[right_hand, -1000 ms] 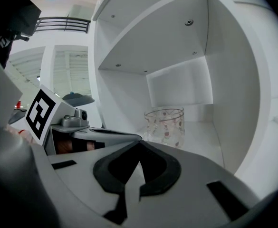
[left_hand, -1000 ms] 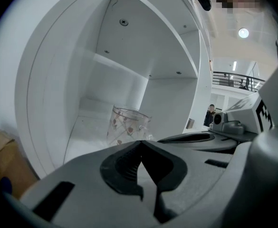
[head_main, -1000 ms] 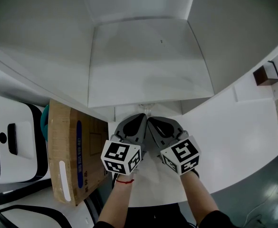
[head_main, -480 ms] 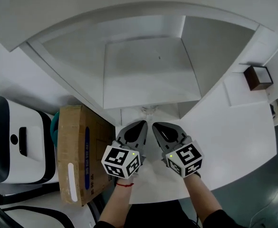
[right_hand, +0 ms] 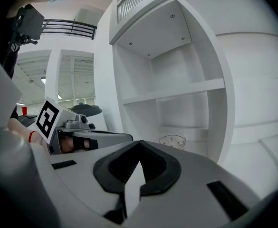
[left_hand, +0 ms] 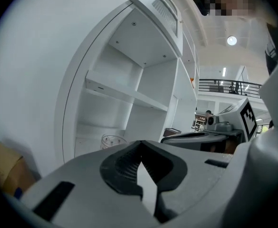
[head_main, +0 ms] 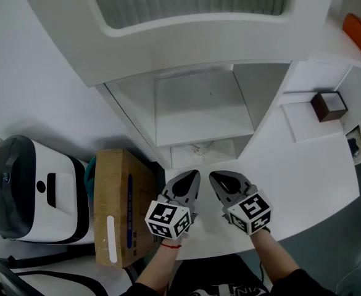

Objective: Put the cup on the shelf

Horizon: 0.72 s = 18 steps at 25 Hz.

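A clear glass cup (head_main: 200,147) stands upright in the lowest compartment of the white shelf unit (head_main: 202,119), near its front edge. It shows small in the left gripper view (left_hand: 112,140) and in the right gripper view (right_hand: 173,141). My left gripper (head_main: 194,174) and right gripper (head_main: 214,176) hover side by side just in front of that compartment, short of the cup. Both are shut with nothing between the jaws, as their own views confirm for the left gripper (left_hand: 139,156) and the right gripper (right_hand: 139,152).
A cardboard box (head_main: 115,205) lies left of my hands, and beyond it stands a white and black machine (head_main: 29,190). A small brown box (head_main: 328,105) sits on a ledge at the right, above the white counter (head_main: 310,165). Upper shelf compartments (right_hand: 177,91) are bare.
The head view has drawn back and up, so more of the shelf unit shows. Both grippers stay shut; they sit a little farther apart and lower in the picture.
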Each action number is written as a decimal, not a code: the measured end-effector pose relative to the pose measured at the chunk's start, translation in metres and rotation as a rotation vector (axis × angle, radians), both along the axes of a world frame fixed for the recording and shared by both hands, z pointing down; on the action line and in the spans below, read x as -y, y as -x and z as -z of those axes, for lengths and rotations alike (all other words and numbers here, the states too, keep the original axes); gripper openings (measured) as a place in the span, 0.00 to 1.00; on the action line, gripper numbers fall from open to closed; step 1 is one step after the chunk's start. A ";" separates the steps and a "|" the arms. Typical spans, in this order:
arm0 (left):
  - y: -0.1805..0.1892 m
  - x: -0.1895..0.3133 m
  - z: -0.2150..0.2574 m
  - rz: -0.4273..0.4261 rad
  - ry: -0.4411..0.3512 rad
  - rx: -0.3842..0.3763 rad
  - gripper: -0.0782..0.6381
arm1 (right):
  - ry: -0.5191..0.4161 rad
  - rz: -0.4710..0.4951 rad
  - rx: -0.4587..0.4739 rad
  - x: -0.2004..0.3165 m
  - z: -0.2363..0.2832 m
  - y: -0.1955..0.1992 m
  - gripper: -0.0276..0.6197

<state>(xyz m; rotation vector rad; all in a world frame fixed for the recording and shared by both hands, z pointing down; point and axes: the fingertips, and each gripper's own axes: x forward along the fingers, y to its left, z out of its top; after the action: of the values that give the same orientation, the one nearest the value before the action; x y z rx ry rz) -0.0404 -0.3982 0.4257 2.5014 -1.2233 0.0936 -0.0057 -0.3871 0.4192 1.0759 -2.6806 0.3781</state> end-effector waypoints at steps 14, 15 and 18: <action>0.009 -0.042 0.044 0.001 -0.019 -0.037 0.12 | -0.043 0.034 0.008 -0.041 0.048 0.009 0.05; 0.009 -0.044 0.048 -0.004 -0.020 -0.047 0.12 | -0.046 0.037 0.005 -0.043 0.050 0.010 0.05; 0.010 -0.049 0.056 -0.012 -0.021 -0.064 0.12 | -0.053 0.047 -0.001 -0.049 0.055 0.011 0.05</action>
<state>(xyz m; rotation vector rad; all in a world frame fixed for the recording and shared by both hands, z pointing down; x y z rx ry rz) -0.0506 -0.3492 0.3699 2.5099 -1.1899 0.0033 -0.0171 -0.3377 0.3639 1.0249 -2.7241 0.2988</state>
